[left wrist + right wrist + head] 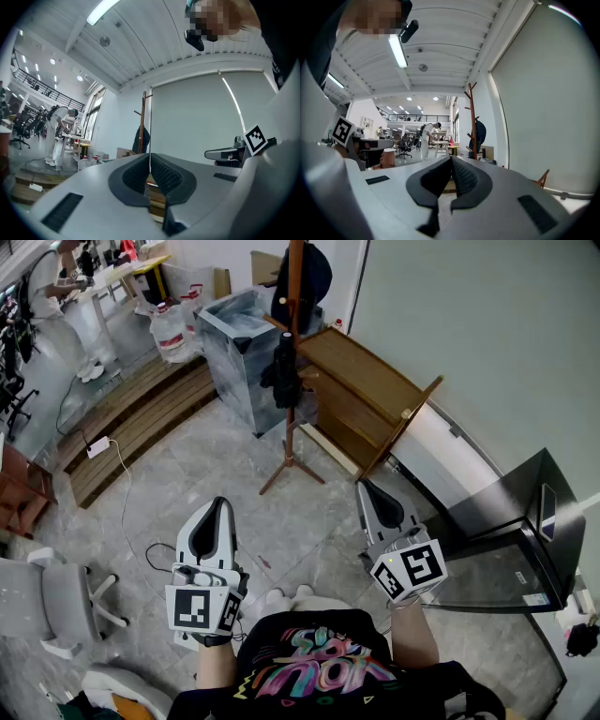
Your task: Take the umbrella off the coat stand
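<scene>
Slim wooden coat stand (292, 432), folded black umbrella (284, 371) hanging; left tool (221, 504), right tool (367, 487), ribbed jaws closed, empty

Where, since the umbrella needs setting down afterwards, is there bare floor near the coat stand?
Bare tiles lie in front of the coat stand, bordered left by the wooden steps. Crowded behind the stand: wrapped bin and leaning wooden shelf; a power strip lies left.

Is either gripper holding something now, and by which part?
Nothing is held. The left gripper and the right gripper are both shut and empty; the umbrella hangs on the coat stand, away from both.
</scene>
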The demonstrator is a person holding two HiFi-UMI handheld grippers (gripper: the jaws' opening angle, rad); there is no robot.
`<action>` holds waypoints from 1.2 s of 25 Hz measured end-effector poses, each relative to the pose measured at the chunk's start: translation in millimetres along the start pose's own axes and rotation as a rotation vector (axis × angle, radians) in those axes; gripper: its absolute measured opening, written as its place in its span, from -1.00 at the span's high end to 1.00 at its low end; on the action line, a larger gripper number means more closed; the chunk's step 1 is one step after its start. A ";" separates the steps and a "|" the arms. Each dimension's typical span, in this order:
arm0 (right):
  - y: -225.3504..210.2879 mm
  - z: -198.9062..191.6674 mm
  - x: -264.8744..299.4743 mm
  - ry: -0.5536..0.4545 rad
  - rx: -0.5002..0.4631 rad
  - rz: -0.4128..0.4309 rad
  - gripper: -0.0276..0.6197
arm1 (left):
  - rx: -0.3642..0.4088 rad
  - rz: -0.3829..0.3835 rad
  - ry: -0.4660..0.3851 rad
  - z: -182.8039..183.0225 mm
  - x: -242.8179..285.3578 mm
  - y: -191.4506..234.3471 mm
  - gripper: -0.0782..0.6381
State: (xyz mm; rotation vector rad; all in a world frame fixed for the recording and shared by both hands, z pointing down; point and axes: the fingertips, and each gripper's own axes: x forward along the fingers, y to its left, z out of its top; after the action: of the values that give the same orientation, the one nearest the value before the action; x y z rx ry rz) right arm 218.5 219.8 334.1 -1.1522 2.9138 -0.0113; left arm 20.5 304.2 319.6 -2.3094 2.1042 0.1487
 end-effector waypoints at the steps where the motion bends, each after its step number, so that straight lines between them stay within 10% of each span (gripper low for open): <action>1: -3.6 -1.4 -0.9 0.003 0.004 0.000 0.87 | 0.001 0.002 0.000 -0.4 2.2 -2.3 0.70; 19: -38.5 -2.3 40.2 -0.017 0.035 0.046 0.86 | 0.024 0.045 -0.004 -0.5 45.5 -1.2 0.70; 30: -71.4 -12.4 179.6 -0.002 0.019 -0.016 0.86 | -0.002 -0.026 -0.011 -19.9 168.2 88.9 0.70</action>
State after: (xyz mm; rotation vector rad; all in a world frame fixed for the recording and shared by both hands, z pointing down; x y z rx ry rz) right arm 136.1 44.9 346.3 -1.1729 2.8962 -0.0383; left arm -51.4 127.3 330.8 -2.3307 2.0692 0.1630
